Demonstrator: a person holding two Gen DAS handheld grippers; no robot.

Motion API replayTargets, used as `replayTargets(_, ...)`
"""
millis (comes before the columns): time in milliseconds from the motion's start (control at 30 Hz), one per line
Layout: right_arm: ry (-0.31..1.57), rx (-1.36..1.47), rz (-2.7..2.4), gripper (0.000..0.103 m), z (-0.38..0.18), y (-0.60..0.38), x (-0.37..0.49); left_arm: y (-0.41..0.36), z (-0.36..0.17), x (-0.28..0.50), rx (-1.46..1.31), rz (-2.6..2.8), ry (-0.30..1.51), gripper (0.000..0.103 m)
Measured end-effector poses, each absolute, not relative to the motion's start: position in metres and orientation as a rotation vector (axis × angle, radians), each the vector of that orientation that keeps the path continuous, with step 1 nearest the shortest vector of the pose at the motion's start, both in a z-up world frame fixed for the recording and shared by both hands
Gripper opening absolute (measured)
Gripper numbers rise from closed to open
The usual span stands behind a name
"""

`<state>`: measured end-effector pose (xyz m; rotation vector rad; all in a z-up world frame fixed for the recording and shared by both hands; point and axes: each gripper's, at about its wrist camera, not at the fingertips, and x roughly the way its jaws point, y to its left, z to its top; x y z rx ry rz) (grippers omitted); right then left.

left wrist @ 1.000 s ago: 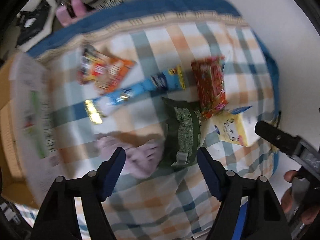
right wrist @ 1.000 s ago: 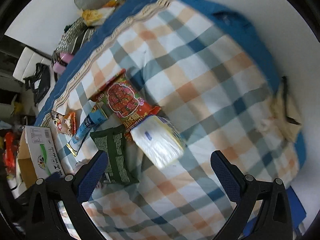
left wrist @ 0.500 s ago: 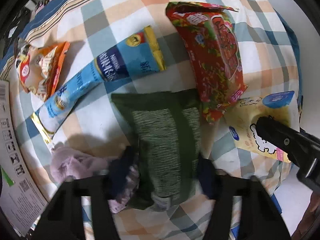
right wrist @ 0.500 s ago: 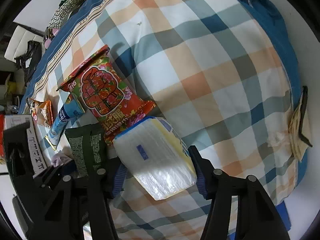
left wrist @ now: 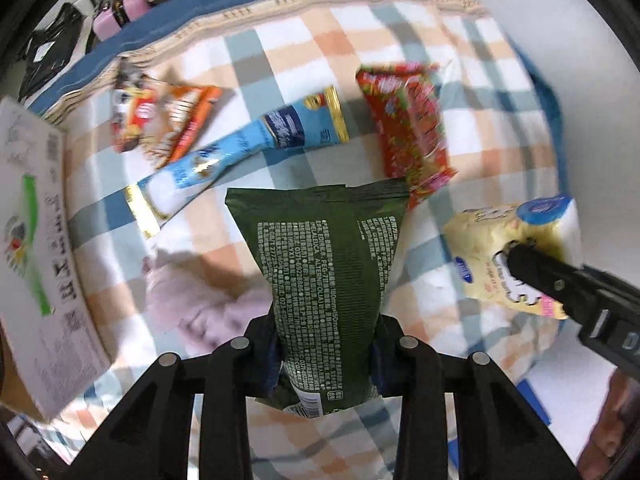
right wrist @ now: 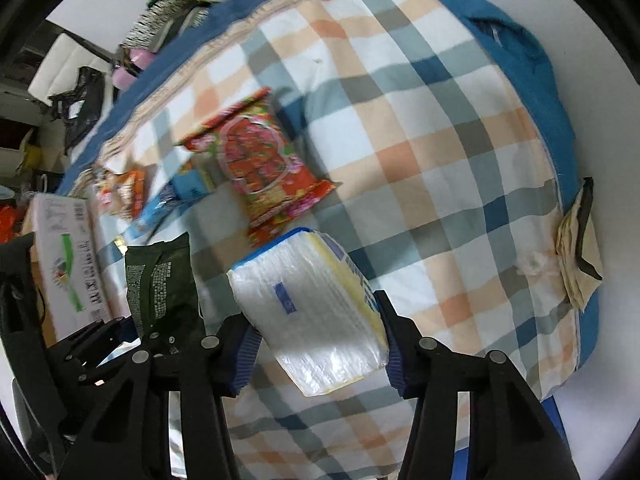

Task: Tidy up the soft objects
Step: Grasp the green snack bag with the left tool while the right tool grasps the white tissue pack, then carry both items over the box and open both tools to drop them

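Note:
My left gripper [left wrist: 326, 354] is shut on a dark green packet [left wrist: 332, 272] and holds it lifted above the checked cloth [left wrist: 288, 52]; the packet also shows in the right wrist view [right wrist: 160, 284]. My right gripper [right wrist: 318, 354] is shut on a white and yellow tissue pack [right wrist: 312, 312], also raised; it shows in the left wrist view [left wrist: 508, 248]. On the cloth lie a red snack bag [right wrist: 256, 160], a long blue packet [left wrist: 240, 156], an orange snack bag [left wrist: 160, 120] and a pink soft cloth [left wrist: 200, 300].
A white cardboard box [left wrist: 36, 248] stands at the left edge of the cloth. Bags and clutter [right wrist: 168, 28] lie beyond the far blue border. A folded paper item [right wrist: 580, 256] sits at the right edge in the right wrist view.
Both grippers closed on their packs and lifted them: the left took the green packet, the right took the tissue pack. Both views have pulled back from the cloth.

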<state>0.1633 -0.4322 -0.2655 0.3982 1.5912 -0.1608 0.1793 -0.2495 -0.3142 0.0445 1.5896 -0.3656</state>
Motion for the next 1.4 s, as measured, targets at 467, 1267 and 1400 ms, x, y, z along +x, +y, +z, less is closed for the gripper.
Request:
replayTargets(467, 1.435, 0.379, -0.055, 0.055, -0.162, -0.394, 0.14, -0.182, -0.217, 0.184, -0.236, -0.424, 1.501, 0.031)
replayTargets(1267, 1.491, 0.231, 0.338, 0.055, -0.163, -0.074, 0.255, 0.108, -0.232, 0.248, -0.256, -0.003, 1.443, 0.031)
replayTargets(1400, 1.548, 0.219, 0.3, 0.055, -0.201, -0.042, 0.283, 0.129, -0.266, 0.271, -0.253, -0.027, 1.502, 0.032)
